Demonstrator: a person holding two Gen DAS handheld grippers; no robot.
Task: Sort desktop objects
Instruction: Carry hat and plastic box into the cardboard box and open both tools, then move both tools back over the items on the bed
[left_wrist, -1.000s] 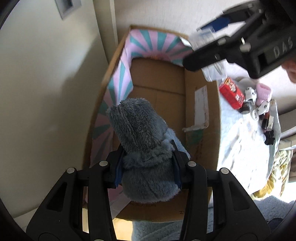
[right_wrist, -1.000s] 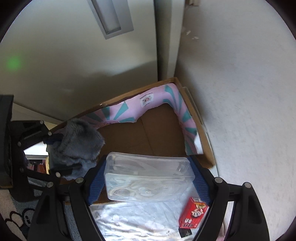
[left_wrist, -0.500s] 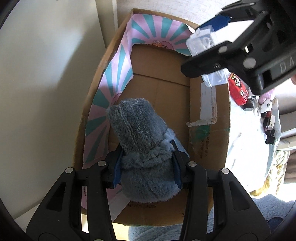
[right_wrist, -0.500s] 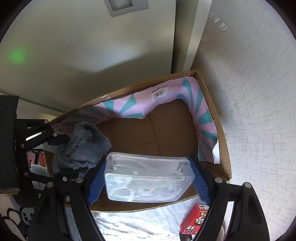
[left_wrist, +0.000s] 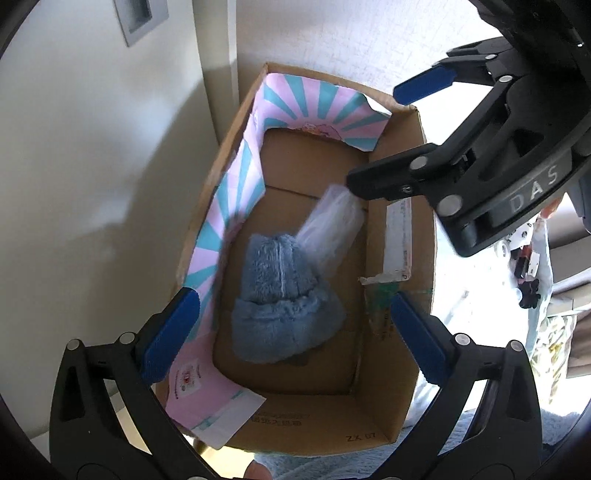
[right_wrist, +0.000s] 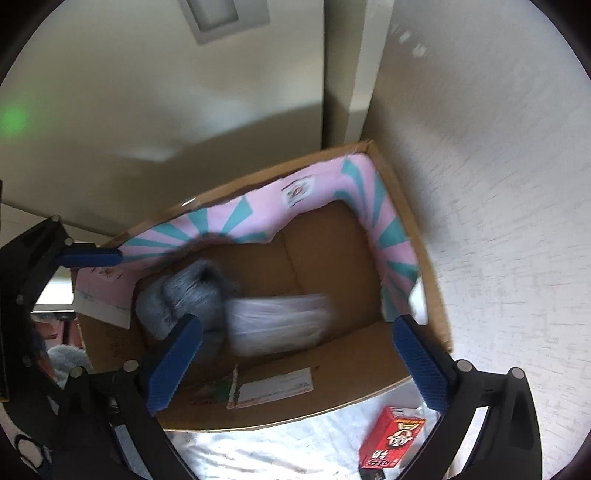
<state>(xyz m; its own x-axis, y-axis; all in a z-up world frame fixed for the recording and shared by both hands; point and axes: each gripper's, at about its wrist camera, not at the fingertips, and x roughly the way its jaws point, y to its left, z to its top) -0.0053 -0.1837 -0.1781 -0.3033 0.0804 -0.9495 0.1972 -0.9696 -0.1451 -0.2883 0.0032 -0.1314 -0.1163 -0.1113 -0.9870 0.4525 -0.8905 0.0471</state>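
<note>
A grey-blue plush toy lies on the floor of the cardboard box, free of any pad. My left gripper hovers above it, its jaws opening wide with nothing pressed between them. A clear plastic case shows blurred, dropping into the cardboard box beside the plush toy. My right gripper points straight down over it, jaws opening, pads off the case. In the left wrist view the right gripper hangs over the box's far right corner, above the clear plastic case.
Pink and teal striped paper lines two walls of the box. A red carton lies on a white cloth in front of the box. Small toys sit farther right. A pale wall and door frame stand behind.
Both grippers went from shut to wide open. The plush left the left jaws and landed in the box. The clear case left the right jaws and is falling beside it.
</note>
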